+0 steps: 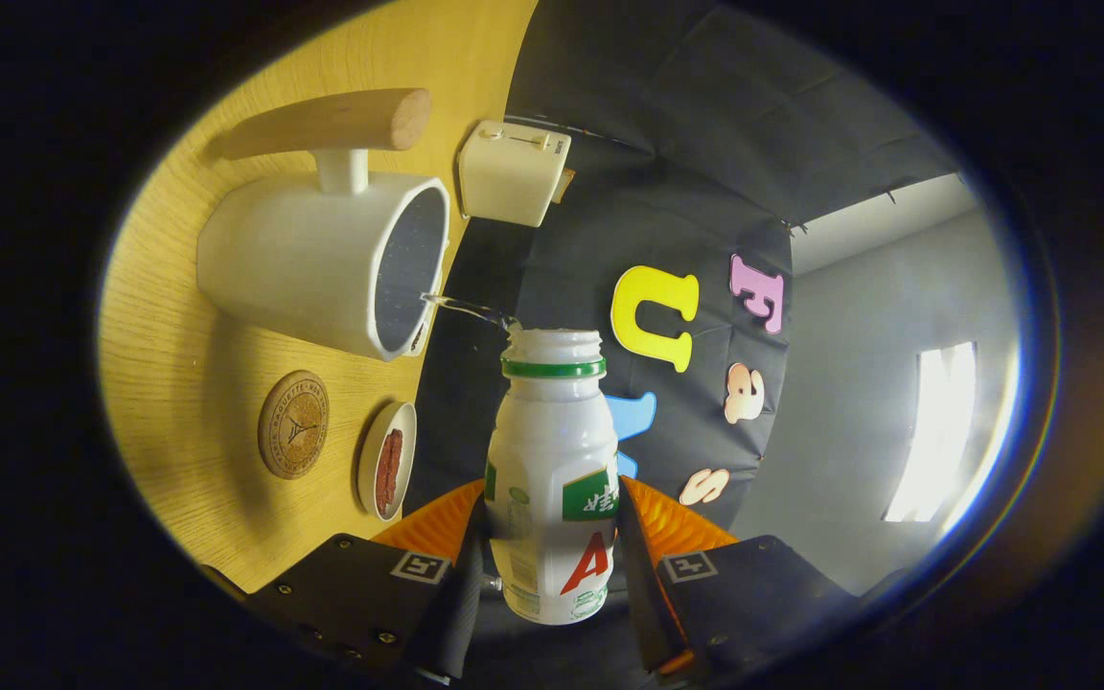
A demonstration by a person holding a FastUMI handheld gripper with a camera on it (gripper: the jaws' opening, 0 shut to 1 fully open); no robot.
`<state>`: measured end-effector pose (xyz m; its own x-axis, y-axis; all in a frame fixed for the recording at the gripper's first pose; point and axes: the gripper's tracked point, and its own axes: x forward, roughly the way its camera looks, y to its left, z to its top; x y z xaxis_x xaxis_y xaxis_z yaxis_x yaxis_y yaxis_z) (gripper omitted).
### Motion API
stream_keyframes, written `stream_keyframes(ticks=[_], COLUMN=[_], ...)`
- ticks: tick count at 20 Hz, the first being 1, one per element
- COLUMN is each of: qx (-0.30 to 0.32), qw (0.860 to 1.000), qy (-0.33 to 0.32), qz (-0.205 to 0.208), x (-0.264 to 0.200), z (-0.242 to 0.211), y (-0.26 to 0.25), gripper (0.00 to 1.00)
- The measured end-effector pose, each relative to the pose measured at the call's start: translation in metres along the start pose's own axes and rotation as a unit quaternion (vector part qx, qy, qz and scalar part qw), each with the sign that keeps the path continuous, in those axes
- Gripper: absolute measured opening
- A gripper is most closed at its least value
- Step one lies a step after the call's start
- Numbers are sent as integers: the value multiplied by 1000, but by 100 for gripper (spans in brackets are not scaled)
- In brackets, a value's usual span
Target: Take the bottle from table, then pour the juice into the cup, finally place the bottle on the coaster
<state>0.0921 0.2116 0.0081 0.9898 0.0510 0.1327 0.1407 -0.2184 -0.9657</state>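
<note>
I've got the gripper (552, 565) clamped on the bottle (550, 470), both fingers (447, 537) pressing its sides low on the body, so it's a firm hold between them. The whole view is rolled sideways: the bottle is tipped to about level, its long axis running straight ahead from the fingers, with the open mouth and green neck ring (553, 367) pointing forward. The cap is off. Label: a big red "A" near the base and white letters "ER" on a green band, seen sideways; the small print is too small to read. From the mouth a thin clear stream (466, 309) arcs over to the rim of the white cup (322, 264), which has a wooden handle (332, 123), and lands just inside its lip, so I judge the pour is underway. The key relation is the mouth just beside and above the cup's rim, not touching. On the wooden desk (188, 402) near the cup sits the round wooden coaster (293, 425), engraved but unreadable, where the bottle goes next, well apart from the fingers. Beside it is a small white dish (387, 460) with something reddish-brown in it. Beyond the cup is a cream box (512, 172), its switch print too small to read.
</note>
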Motion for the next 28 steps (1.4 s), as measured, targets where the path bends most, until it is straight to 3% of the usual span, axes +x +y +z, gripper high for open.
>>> stream_keyframes(ticks=[28], qx=[-32], qw=[999], qy=[-9], qz=[-11], x=[2], z=[3], y=[-9], gripper=[66])
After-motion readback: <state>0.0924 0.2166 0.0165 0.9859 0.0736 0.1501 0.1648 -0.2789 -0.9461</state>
